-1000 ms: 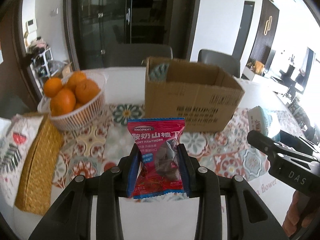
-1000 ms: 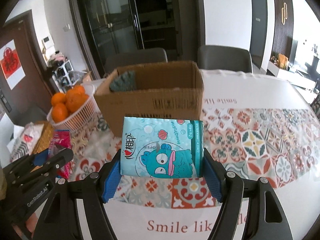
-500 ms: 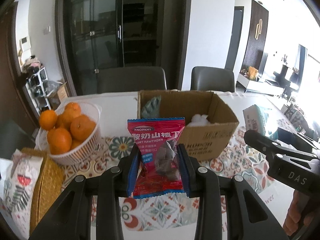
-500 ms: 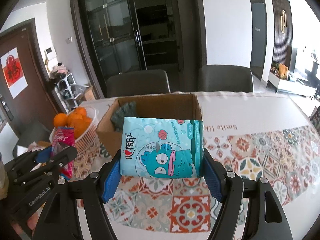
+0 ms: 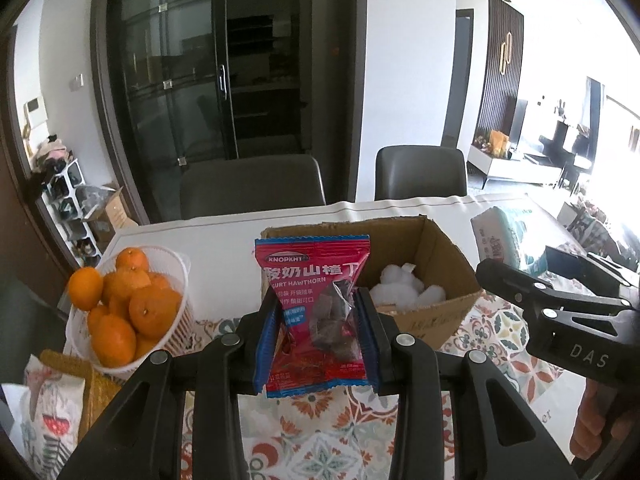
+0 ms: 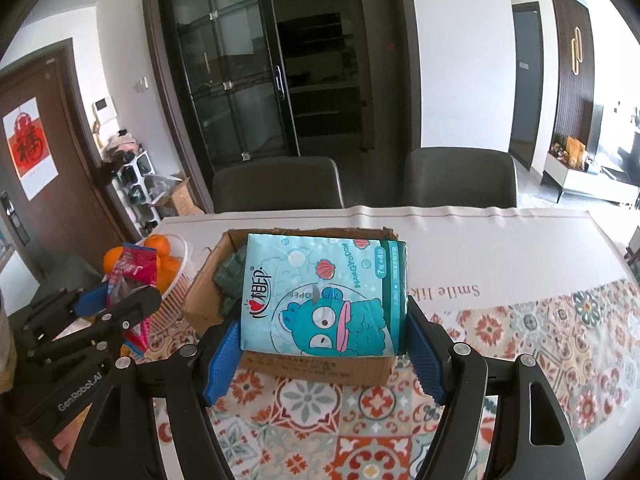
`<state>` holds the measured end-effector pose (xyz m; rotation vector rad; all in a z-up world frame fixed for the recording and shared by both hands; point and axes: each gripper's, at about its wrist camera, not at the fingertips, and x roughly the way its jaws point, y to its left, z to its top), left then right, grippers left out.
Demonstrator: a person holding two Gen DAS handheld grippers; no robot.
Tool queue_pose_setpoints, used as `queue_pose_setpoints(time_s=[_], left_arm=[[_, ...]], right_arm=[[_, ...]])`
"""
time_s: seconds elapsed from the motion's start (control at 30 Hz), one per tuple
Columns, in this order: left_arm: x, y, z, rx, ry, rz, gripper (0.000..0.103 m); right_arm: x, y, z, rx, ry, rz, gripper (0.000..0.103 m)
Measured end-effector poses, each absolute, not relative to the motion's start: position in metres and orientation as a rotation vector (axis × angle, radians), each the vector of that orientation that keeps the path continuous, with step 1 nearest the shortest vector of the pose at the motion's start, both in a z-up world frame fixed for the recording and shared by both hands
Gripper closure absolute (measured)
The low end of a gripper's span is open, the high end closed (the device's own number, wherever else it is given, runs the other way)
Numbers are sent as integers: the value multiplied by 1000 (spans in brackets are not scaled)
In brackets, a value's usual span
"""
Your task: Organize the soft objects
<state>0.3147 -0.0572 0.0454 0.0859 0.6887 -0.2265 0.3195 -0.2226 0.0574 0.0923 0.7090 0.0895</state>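
Note:
My left gripper (image 5: 316, 332) is shut on a red snack packet (image 5: 314, 300), held upright in the air in front of the open cardboard box (image 5: 436, 248). White fluffy stuff (image 5: 404, 284) lies inside the box. My right gripper (image 6: 324, 340) is shut on a teal tissue pack (image 6: 324, 296) with a cartoon fish, held above the near edge of the same box (image 6: 208, 284), where a dark green soft item (image 6: 232, 276) lies. Each gripper shows in the other's view: the right one (image 5: 556, 304) with the tissue pack (image 5: 504, 240), the left one (image 6: 100, 316) with the snack packet (image 6: 134, 276).
A white basket of oranges (image 5: 128, 304) stands left of the box. A woven yellow item (image 5: 96, 388) and a printed bag (image 5: 48, 420) lie at the near left. Two dark chairs (image 6: 276, 184) stand behind the table (image 6: 500, 240), which has a patterned cloth (image 6: 560, 328).
Both grippers have risen and moved toward the box with their loads. The box now sits lower in both views, and its inside has come into sight.

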Motion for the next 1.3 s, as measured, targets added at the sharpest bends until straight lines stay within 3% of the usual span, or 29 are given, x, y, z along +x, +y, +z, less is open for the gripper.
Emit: queue_pose_setpoints(time_s=[0.67,0.8,1.3], left_arm=[[416,-73,16,92,894,-301,66],[431,-76,9,95,942,-308,41],[367,-58,32,103,835,-187,34]], right_arm=[[419,-238,16,182,911,153,29],[433,-242,7,229,939,164,23],[379,-232,27,139,866,59,21]])
